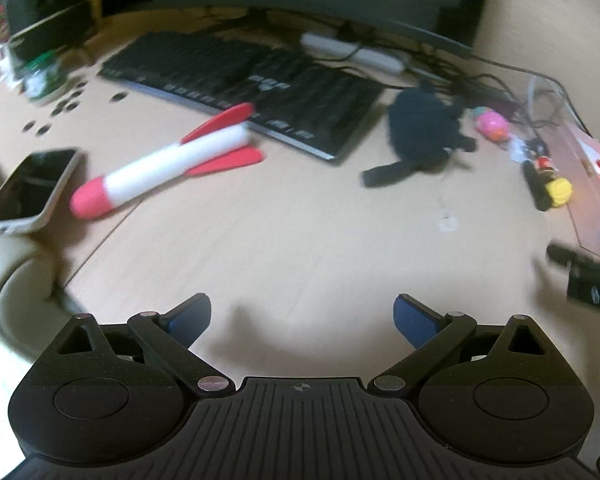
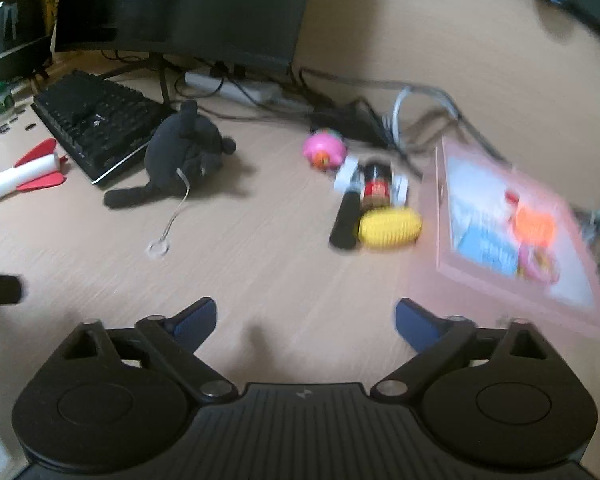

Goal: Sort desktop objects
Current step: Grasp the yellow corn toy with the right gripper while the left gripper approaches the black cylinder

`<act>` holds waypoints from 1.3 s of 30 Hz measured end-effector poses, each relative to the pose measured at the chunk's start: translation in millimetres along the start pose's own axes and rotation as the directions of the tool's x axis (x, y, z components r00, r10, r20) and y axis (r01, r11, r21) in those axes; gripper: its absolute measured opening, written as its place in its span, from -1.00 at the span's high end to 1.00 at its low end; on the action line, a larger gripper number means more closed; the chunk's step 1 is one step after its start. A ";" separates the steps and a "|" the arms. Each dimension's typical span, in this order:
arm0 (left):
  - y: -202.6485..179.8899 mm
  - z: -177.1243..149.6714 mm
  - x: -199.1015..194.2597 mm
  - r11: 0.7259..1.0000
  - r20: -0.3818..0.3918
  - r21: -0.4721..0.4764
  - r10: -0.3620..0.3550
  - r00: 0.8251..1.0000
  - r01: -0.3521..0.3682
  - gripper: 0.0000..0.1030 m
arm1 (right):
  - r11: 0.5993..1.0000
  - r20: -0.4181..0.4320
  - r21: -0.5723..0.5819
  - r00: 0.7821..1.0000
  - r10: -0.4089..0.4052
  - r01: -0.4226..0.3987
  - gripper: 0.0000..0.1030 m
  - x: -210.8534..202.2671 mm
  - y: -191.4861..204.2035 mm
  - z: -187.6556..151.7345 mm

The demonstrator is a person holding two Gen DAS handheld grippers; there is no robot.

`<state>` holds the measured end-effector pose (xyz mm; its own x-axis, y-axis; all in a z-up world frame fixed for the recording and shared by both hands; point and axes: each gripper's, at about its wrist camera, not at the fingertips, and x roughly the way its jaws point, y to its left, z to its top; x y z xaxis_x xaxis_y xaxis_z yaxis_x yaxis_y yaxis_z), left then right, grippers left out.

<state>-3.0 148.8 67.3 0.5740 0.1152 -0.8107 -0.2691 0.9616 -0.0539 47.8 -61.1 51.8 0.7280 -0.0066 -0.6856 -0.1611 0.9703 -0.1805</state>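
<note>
both tongs, the left tongs point(image 1: 302, 320) and right tongs point(image 2: 306, 322), hang wide and empty above the pale wood counter point(image 1: 300, 232), likely surveying. the red-and-white foam rocket point(image 1: 160, 164) lies beside the black keyboard point(image 1: 240, 84); the yellow ribbed ball point(image 2: 390, 226) seems, through blur, to touch the pink flat box point(image 2: 512, 236).

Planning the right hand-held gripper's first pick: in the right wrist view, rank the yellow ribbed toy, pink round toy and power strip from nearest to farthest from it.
From the right hand-held gripper, which is open:
1. Yellow ribbed toy, ahead and slightly right, beside the pink box.
2. Pink round toy, farther back, near centre.
3. Power strip, at the back under the monitor.
</note>
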 end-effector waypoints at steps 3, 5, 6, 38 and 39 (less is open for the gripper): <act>8.8 -2.8 -5.8 1.000 0.001 -0.016 0.003 1.000 -0.003 -0.95 | 0.991 0.047 -0.106 0.996 -0.076 0.081 -0.02 19.5 9.8 14.5; 11.1 -4.3 -9.9 1.000 0.007 -0.016 0.003 1.000 -0.003 -0.95 | 0.988 0.053 -0.110 0.993 -0.105 0.111 0.16 37.3 9.2 25.1; 12.1 -5.0 -11.6 1.000 0.010 -0.016 0.002 1.000 -0.002 -0.95 | 0.987 0.040 -0.103 0.992 -0.123 0.127 0.27 49.1 8.3 31.4; -83.6 -2.8 27.0 0.954 0.069 0.275 -0.141 0.988 0.117 -0.34 | 0.977 -0.054 0.213 0.998 -0.013 0.025 -0.44 -35.9 -55.8 -37.0; -81.6 0.4 32.8 0.958 0.067 0.267 -0.128 0.990 0.105 -0.29 | 0.972 -0.063 0.230 0.998 -0.029 0.043 -0.46 -37.4 -62.1 -41.6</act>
<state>38.0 74.2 45.3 0.6544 0.0080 -0.7561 0.0093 0.9998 0.0186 2.9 -131.2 59.3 0.6886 -0.0499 -0.7234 0.0274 0.9987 -0.0427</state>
